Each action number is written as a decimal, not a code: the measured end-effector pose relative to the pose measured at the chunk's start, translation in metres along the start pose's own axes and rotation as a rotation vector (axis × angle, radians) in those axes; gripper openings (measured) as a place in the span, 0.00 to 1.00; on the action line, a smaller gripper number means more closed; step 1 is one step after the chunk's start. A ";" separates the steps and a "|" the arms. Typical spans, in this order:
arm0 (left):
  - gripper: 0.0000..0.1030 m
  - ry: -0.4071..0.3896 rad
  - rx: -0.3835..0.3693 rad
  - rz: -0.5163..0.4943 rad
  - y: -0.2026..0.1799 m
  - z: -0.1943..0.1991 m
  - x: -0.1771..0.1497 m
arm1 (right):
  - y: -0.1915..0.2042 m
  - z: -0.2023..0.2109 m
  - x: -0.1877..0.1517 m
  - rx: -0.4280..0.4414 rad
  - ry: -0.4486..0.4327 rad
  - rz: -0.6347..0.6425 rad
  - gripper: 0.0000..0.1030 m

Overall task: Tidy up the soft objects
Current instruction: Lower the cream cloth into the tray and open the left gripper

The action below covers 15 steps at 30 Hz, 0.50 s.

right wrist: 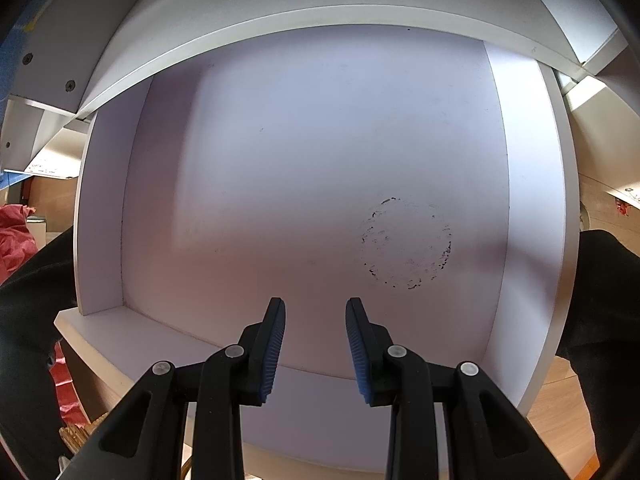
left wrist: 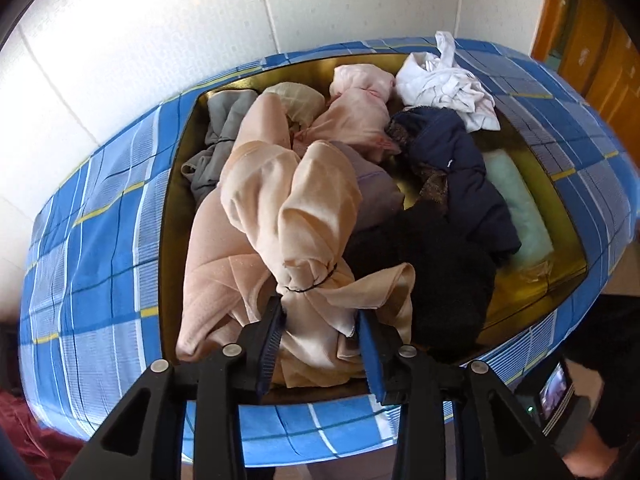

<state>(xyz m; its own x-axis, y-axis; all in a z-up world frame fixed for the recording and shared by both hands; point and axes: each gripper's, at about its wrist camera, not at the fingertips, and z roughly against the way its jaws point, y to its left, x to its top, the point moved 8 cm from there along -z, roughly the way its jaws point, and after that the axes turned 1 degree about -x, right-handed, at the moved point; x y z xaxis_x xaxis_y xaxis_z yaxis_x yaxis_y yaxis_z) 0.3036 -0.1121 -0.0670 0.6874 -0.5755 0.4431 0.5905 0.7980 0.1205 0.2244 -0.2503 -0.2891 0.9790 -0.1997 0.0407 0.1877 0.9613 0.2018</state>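
Bed w/ blue plaid sheet [left wrist: 100, 240] carries a gold-lined bin [left wrist: 176, 184] heaped w/ clothes, prob. the sorting pile. Peach garment [left wrist: 280, 208] lies on top at the near side, bunched by a black hair tie [left wrist: 310, 284], so that neck makes an easy pinch point. Left gripper [left wrist: 320, 320] straddles the bunch, jaws parted, pads beside the cloth, not clearly squeezing. Right gripper [right wrist: 316, 320] hangs apart and empty over a bare white shelf [right wrist: 320, 160], likely the drop spot.

One yellow tray [left wrist: 560, 216] holds about ten soft pieces: three pink garments [left wrist: 248, 240], one white [left wrist: 444, 84], one grey [left wrist: 224, 136], one navy [left wrist: 456, 156]. One white shelf compartment [right wrist: 320, 160] shows one ring-shaped mark [right wrist: 406, 242].
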 end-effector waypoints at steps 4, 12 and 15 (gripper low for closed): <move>0.47 -0.032 -0.014 0.058 -0.002 0.010 -0.004 | 0.000 -0.001 0.000 -0.003 0.001 0.006 0.30; 0.40 -0.112 0.017 0.066 -0.005 0.035 0.000 | 0.002 -0.005 0.000 -0.005 0.004 0.008 0.30; 0.31 -0.128 0.030 0.058 -0.006 0.035 0.012 | 0.001 -0.005 0.000 -0.001 0.003 0.008 0.30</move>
<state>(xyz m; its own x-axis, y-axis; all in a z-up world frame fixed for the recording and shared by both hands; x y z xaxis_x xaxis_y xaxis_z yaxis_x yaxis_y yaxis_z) 0.2937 -0.1175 -0.0310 0.6593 -0.5021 0.5596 0.5367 0.8355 0.1173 0.2252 -0.2482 -0.2941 0.9807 -0.1913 0.0390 0.1799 0.9630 0.2009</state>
